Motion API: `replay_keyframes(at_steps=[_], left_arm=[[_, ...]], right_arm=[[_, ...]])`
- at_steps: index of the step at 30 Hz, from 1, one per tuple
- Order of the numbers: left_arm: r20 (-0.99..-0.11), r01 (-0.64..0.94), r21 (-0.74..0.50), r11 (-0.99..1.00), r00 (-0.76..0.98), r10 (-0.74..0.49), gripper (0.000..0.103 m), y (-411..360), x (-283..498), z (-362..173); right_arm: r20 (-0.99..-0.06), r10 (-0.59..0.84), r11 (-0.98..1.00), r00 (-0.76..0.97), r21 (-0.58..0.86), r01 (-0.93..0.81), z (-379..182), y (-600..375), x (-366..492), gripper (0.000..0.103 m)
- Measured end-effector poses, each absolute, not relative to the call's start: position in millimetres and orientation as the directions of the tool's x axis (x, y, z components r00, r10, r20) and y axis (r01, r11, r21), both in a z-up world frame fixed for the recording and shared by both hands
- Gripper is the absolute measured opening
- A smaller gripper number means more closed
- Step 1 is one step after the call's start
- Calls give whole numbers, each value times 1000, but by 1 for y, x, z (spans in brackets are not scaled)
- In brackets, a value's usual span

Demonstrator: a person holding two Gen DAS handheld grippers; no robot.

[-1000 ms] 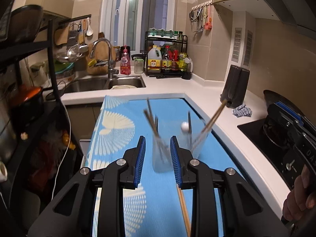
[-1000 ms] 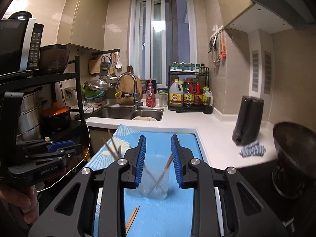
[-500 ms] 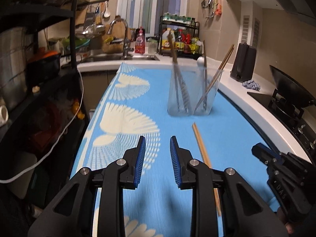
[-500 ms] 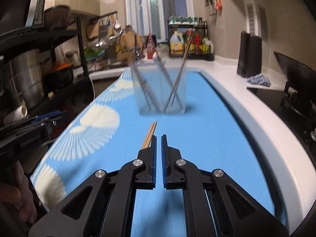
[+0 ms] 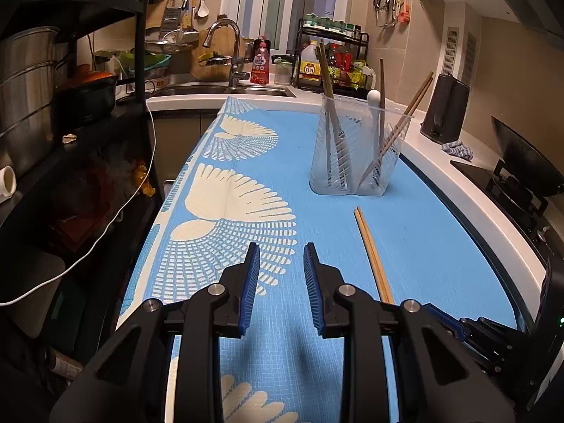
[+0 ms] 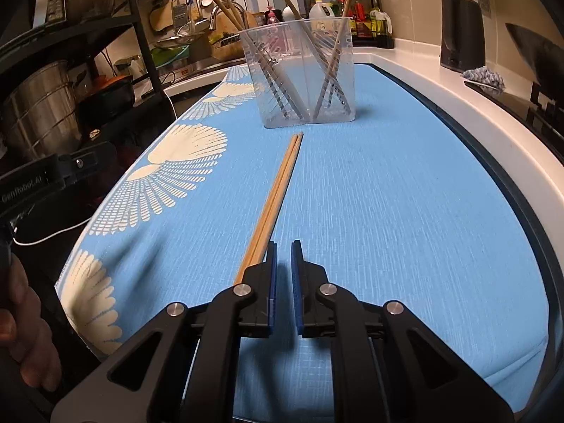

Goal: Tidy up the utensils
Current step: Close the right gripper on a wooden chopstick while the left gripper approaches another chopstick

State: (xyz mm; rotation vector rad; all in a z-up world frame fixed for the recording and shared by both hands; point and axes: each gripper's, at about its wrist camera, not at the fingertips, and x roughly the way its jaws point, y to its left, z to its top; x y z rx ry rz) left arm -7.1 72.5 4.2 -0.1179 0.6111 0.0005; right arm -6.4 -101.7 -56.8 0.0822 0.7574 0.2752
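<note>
Right wrist view finds your right gripper (image 6: 283, 246) parted by a sliver and empty, its jaws just reopening beside the bamboo chopsticks (image 6: 278, 190) lying flat on blue woven cloth (image 6: 405, 194) before the ribbed clear holder (image 6: 299, 70), while your left gripper (image 5: 281, 250) hangs open over bare cloth near its left edge.

Two wooden chopsticks (image 6: 278, 190) lie flat, side by side, on the blue mat, tips toward 12 o'clock, near a clear cup (image 6: 299, 70) holding more sticks.
</note>
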Motion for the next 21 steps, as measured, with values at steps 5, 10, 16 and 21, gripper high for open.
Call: replay_keyframes(at_steps=[5,10,16,21], left_arm=[[-578,-30,-109,994,815,-39,26,73,-6,3],[-576,-28,-105,994,816,-38,26,72,-7,2],[-578,-23,-104,994,815,-42,26,72,-6,1],[-585,-25,-101,995,810,-39,26,71,-6,-1]], right_arm=[[-678,288,956,676,170,-238,-57,-92,-5,14],[-710,241,967,662,122,-222,-63,-88,-3,15],[-725,234,966,647,96,-242,-67,-81,-5,15],[-720,203,971,663,63,-229,-66,-82,-7,10]])
